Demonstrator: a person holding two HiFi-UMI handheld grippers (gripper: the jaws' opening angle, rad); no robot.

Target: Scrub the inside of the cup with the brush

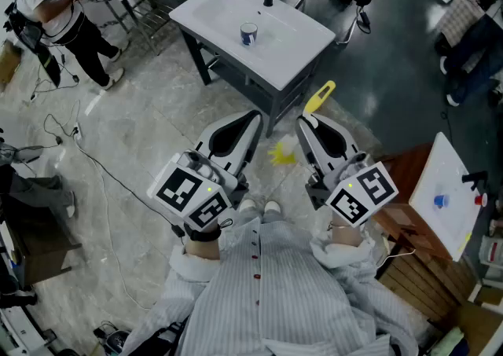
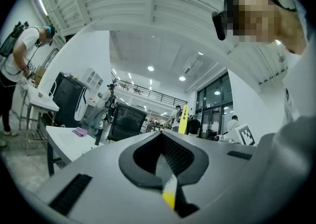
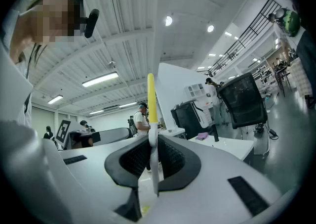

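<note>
Right hand-held gripper (image 1: 305,120) clamped on brush (image 1: 322,97), yellow handle pointing far. Left hand-held gripper (image 1: 255,116) closed. Cup (image 1: 248,34) on far bench (image 1: 302,42).

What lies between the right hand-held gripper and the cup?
Head view: the right hand-held gripper holds the brush toward the cup; beyond it, only bare white table.

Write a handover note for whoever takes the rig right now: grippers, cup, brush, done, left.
Left gripper: shut, empty, held in front of the body.
Right gripper: shut on the brush, yellow handle sticking out past the jaws.
Cup: on the white table ahead, in neither gripper.
Done: brush picked up.
Left: step to the table, probably take the cup with the left gripper, scrub its inside.
</note>
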